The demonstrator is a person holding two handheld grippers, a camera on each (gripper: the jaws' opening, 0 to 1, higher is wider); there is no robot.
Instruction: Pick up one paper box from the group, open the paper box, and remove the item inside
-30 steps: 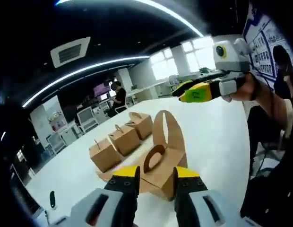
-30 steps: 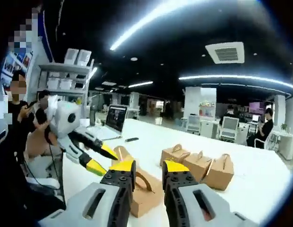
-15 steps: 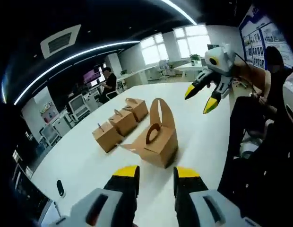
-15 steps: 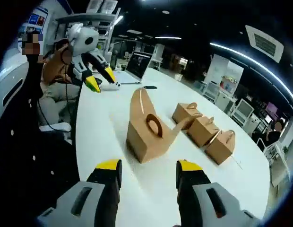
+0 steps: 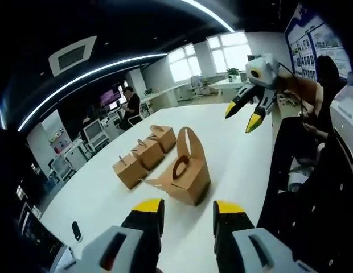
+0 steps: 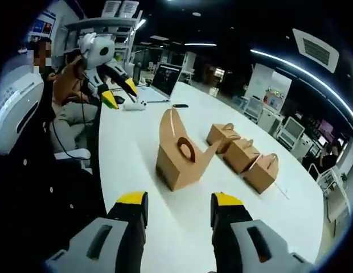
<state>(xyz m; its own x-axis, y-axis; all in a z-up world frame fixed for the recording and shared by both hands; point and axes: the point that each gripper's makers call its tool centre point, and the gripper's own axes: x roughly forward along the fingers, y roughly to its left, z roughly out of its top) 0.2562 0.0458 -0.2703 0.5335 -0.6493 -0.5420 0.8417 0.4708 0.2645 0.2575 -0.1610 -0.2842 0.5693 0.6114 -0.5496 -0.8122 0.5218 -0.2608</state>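
Observation:
An opened brown paper box (image 5: 185, 173) (image 6: 180, 156) stands on the white table (image 5: 233, 153) (image 6: 131, 142), its handle flaps raised and one flap spread flat. Three closed handled boxes (image 5: 143, 156) (image 6: 245, 152) sit in a row behind it. My left gripper (image 5: 188, 213) is open and empty, held back from the opened box. My right gripper (image 6: 177, 206) is also open and empty, short of the same box. In the left gripper view the right gripper (image 5: 249, 112) hangs open above the table's far side; in the right gripper view the left gripper (image 6: 116, 91) hangs open at upper left.
A laptop (image 6: 164, 81) and a dark phone (image 6: 180, 106) lie at the table's far end. A small dark object (image 5: 76, 230) lies near the table edge. People sit at desks in the background (image 5: 130, 105), and a person's dark clothing (image 5: 319, 187) borders the table.
Both grippers have let go of the opened box and drawn back and apart from it, jaws now wide. The box rests alone on the table.

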